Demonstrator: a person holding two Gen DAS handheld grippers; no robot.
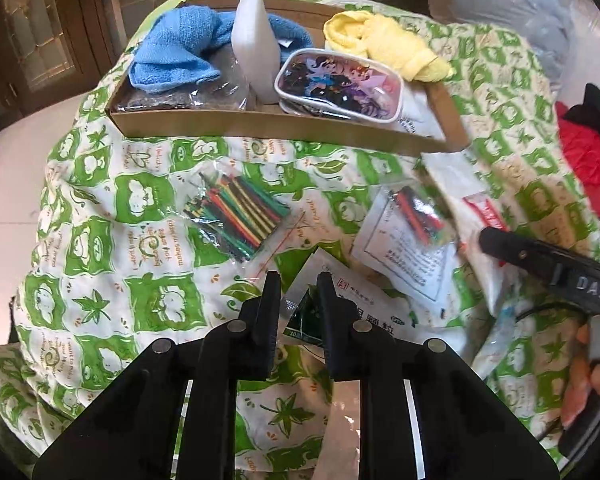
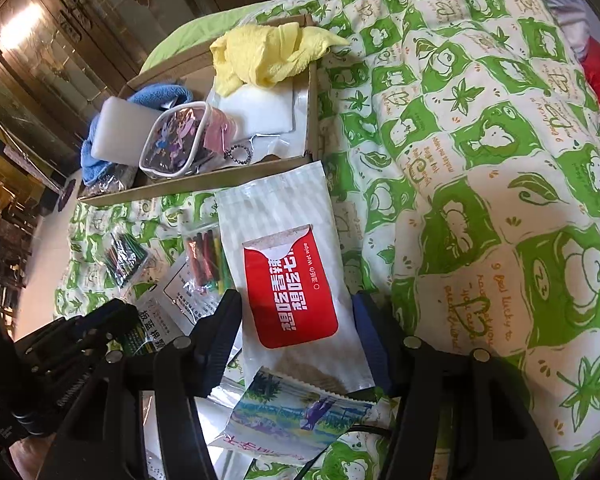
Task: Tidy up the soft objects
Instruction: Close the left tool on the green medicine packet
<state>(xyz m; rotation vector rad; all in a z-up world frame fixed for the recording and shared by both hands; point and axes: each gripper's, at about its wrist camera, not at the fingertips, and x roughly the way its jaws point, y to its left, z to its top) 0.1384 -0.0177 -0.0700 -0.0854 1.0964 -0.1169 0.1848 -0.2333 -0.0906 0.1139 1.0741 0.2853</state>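
A shallow cardboard tray (image 1: pixel 268 128) lies on a green-and-white quilt and holds a blue towel (image 1: pixel 172 56), a white foam block (image 1: pixel 256 48), a cartoon pouch (image 1: pixel 336 80) and a yellow cloth (image 1: pixel 396 48). My left gripper (image 1: pixel 298 292) has its jaws a little apart around the corner of a white-and-green medicine sachet (image 1: pixel 356 300). My right gripper (image 2: pixel 300 320) is open, its fingers on either side of a white wet-wipe pack with a red label (image 2: pixel 292 280). The tray also shows in the right wrist view (image 2: pixel 204 186).
Two clear bags of coloured sticks (image 1: pixel 236 212) (image 1: pixel 420 216) lie on the quilt before the tray. A printed leaflet (image 1: pixel 408 256) lies under one. A scenic-print sachet (image 2: pixel 292 416) lies near my right gripper. Red cloth (image 1: pixel 584 148) lies at the far right.
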